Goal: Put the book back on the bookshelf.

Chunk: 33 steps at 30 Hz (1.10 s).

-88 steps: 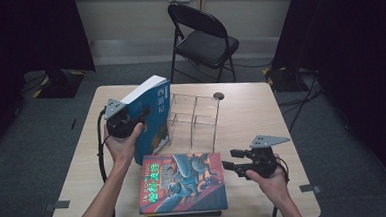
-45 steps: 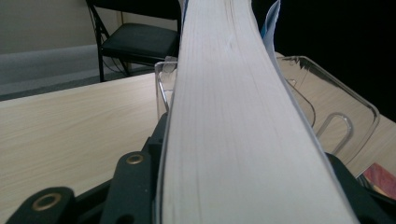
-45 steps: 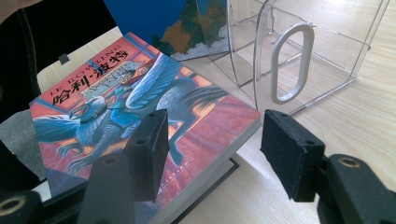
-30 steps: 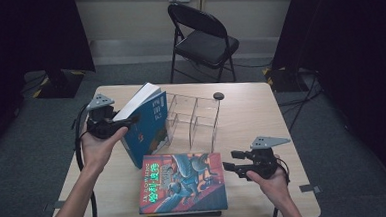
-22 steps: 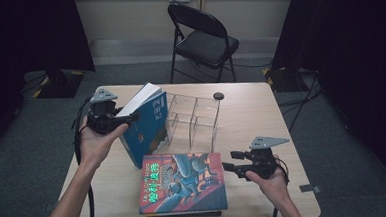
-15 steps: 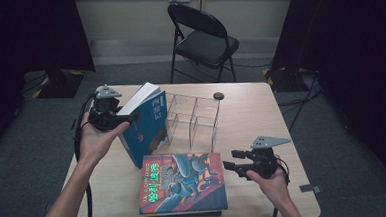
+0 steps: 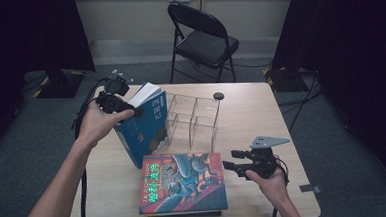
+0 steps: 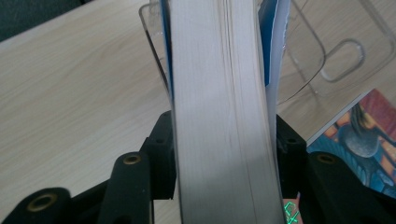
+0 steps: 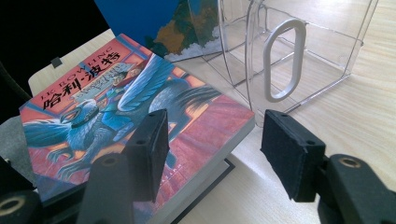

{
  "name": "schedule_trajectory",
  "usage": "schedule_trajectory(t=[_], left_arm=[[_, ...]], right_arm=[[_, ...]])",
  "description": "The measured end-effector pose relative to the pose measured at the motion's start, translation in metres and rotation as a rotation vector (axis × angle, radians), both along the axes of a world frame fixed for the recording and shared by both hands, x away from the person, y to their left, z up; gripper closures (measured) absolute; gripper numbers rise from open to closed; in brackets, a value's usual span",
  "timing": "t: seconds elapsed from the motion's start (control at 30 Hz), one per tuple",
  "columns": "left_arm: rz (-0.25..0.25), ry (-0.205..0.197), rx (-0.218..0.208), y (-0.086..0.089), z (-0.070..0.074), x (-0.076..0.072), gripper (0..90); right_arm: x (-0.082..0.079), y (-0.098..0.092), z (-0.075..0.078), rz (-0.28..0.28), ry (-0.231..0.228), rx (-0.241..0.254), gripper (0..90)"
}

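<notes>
Lifted slightly off the clear rack (image 7: pixel 191 116), the thick, stiff blue book (image 7: pixel 144 126) sits clamped by its page edge in the left hand-held gripper (image 7: pixel 123 108), whose jaws have just eased wider; heavy, so grip deep.

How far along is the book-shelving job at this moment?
Nothing is filed yet: the clear acrylic organizer holds no book. In hand: the left hand-held gripper clamps the blue book, tilted against the organizer's left side. Left: slotting it in, then the red-covered book lying flat beside the open right hand-held gripper.

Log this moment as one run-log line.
left hand-held gripper: jaws just opening, blue book between them, tilted against clear rack | right hand-held gripper: open, beside red book
</notes>
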<state>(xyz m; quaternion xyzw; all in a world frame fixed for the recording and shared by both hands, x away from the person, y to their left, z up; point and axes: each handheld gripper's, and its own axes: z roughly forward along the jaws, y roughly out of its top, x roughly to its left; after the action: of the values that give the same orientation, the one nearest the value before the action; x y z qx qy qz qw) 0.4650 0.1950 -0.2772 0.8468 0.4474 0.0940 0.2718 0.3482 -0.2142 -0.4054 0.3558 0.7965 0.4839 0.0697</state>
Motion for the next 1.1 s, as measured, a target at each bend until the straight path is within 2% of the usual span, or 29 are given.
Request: schedule_trajectory(t=[0.03, 0.07, 0.17, 0.2, 0.3, 0.37, 0.4, 0.47, 0.6, 0.8, 0.93, 1.03, 1.07, 1.1], left_arm=[[0.0, 0.0, 0.0, 0.0, 0.0, 0.0, 51.2], [0.007, 0.019, 0.016, -0.003, -0.001, 0.004, 51.3], [0.011, 0.041, 0.019, -0.006, -0.004, 0.007, 52.5], [0.003, 0.071, 0.05, -0.009, -0.007, 0.01, 53.1], [-0.005, 0.101, 0.106, -0.013, -0.005, 0.014, 54.6], [-0.007, 0.11, 0.113, -0.013, -0.005, 0.016, 54.5], [0.0, 0.14, 0.122, -0.016, -0.004, 0.019, 54.3], [-0.005, 0.138, 0.128, -0.017, -0.001, 0.022, 53.8], [-0.001, 0.159, 0.146, -0.02, -0.001, 0.026, 56.0], [-0.018, 0.166, 0.133, -0.018, -0.001, 0.028, 57.5], [-0.001, 0.173, 0.122, -0.019, -0.005, 0.033, 56.4], [0.001, 0.18, 0.136, -0.022, -0.008, 0.036, 55.6], [-0.014, 0.187, 0.156, -0.023, -0.006, 0.036, 56.6], [-0.014, 0.192, 0.144, -0.023, -0.006, 0.036, 57.7]], right_arm=[[0.0, 0.0, 0.0, 0.001, 0.0, 0.002, 41.6], [0.0, -0.001, 0.0, 0.001, 0.0, 0.001, 41.6], [0.0, -0.002, 0.0, -0.002, 0.002, 0.006, 41.6], [0.0, -0.003, 0.0, -0.002, 0.0, 0.006, 41.6], [0.0, -0.003, -0.001, 0.0, 0.006, 0.005, 41.6], [0.0, -0.003, -0.001, 0.0, 0.006, 0.003, 41.6], [0.0, -0.002, -0.001, 0.002, 0.007, 0.004, 41.6], [0.001, -0.002, -0.002, 0.004, 0.01, 0.002, 41.6], [0.001, -0.002, -0.002, 0.006, 0.014, -0.001, 41.5], [0.001, -0.004, -0.001, -0.007, 0.0, 0.011, 41.8], [0.001, -0.003, -0.001, -0.009, -0.001, 0.009, 41.8], [0.001, -0.002, -0.001, -0.013, -0.006, 0.009, 41.9], [0.0, -0.003, 0.0, -0.007, -0.01, 0.007, 41.8], [0.0, -0.003, 0.0, -0.011, -0.009, 0.01, 41.8]])
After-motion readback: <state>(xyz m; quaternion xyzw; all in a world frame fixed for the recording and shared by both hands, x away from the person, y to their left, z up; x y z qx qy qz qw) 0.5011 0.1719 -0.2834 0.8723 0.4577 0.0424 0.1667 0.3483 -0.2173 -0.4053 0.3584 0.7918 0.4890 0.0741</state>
